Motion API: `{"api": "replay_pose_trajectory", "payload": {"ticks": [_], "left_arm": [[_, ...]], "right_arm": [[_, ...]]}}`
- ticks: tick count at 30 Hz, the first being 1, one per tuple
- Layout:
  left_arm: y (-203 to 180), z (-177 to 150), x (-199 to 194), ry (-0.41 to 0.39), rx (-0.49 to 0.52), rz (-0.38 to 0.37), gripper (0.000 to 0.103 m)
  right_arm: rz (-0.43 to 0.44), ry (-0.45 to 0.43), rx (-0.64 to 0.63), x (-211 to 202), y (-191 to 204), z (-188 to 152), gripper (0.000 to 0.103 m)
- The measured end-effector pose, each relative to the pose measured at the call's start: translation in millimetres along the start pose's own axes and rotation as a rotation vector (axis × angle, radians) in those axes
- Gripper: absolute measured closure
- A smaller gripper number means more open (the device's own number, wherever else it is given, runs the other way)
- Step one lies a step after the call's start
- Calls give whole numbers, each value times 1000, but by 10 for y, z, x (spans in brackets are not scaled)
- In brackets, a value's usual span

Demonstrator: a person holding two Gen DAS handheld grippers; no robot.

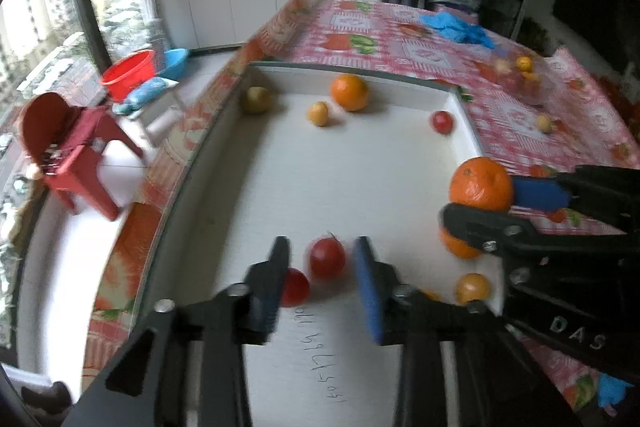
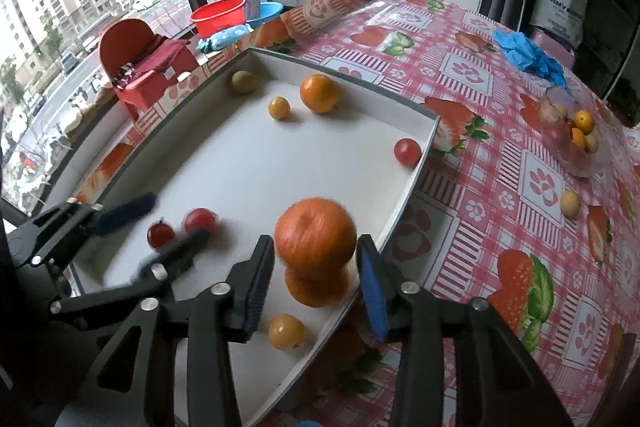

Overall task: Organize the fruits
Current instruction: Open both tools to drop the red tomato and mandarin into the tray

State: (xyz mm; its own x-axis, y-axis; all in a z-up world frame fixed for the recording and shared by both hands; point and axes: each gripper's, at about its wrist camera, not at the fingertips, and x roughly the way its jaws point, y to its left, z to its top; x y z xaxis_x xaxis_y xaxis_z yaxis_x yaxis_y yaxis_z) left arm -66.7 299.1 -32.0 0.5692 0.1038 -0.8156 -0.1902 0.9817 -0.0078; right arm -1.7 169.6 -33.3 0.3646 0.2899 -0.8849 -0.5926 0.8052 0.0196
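Left tool [image 1: 322, 259] stands open around a red tomato [image 1: 327, 258] in the white tray [image 1: 360, 171]; right tool [image 2: 316, 259], open, brackets an orange [image 2: 315, 233].

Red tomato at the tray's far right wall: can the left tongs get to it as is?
Probably yes. The left tongs stand open over two near tomatoes, and bare tray floor runs to the red tomato; the right tongs hang off to the side.

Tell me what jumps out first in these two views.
A big orange sits between the fingers of the right claw, stacked on another orange near the white tray's right wall. Toward the tray's left, the left claw stands open around a red tomato, a second tomato beside it.
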Motion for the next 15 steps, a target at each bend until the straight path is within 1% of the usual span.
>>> {"api": "replay_pose_trajectory", "payload": {"ticks": [1,2,5,7,9,11,13,15], "left_arm": [[18,1,1,-1,-7,9,36],[47,-4,-8,-8,-20,-4,24],[70,-14,-24,-8,-36,-26,24],[55,-14,-20,-2,-29,-21,24],[47,-13,-20,2,-28,-17,24],[54,-8,-18,8,-38,-17,24],[67,-11,-24,13,-48,-18,24],[78,-12,-32,15,-56,-18,24]], "right_arm": [[1,-2,5,-2,-5,7,49],[0,-6,6,-12,-20,7,48],[-2,-5,0,-11,-3,14,44],[2,-10,-2,-32,18,19,37],[5,-19,-7,-68,33,20,32],[6,-24,-12,-107,38,22,31],[13,-25,-11,-131,46,26,25],[20,-27,-6,-160,50,27,23]]}}
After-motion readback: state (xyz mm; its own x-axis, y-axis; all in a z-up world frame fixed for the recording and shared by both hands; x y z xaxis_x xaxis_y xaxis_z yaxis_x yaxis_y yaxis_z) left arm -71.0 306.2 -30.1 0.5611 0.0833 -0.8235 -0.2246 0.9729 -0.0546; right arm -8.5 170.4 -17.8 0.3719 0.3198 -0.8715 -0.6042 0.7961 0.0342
